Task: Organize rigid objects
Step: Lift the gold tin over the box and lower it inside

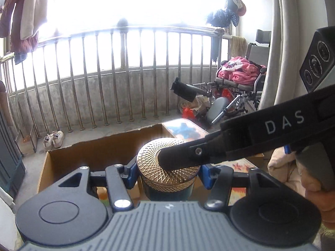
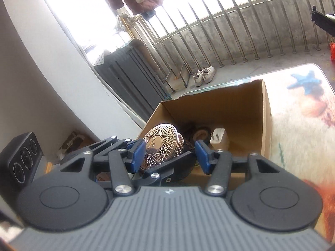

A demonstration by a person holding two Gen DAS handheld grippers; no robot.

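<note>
in the left wrist view the left gripper had its blue fingers closed about halfway on the dark body of a jar, one pad against each side. the jar stood upright between them, above the open cardboard box, and its gold lattice lid faced the camera from above. the right gripper reached in from the right, one black finger laid across the lid; white letters "das" could be read on its arm. a hand gripped its handle at the right edge. beyond the box were a patterned surface, a metal railing, white shoes on the floor and a wheelchair heaped with pink cloth.

in the right wrist view the right gripper showed its own blue fingers about half open, the lid tilted on edge between them. whether the pads pressed on it i could not tell. small embossed writing on the lid's centre disc was too fine to read. only here did the box show its contents: a white plug and round dark things against the bottom. the left gripper's black arm crossed below the lid.
</note>
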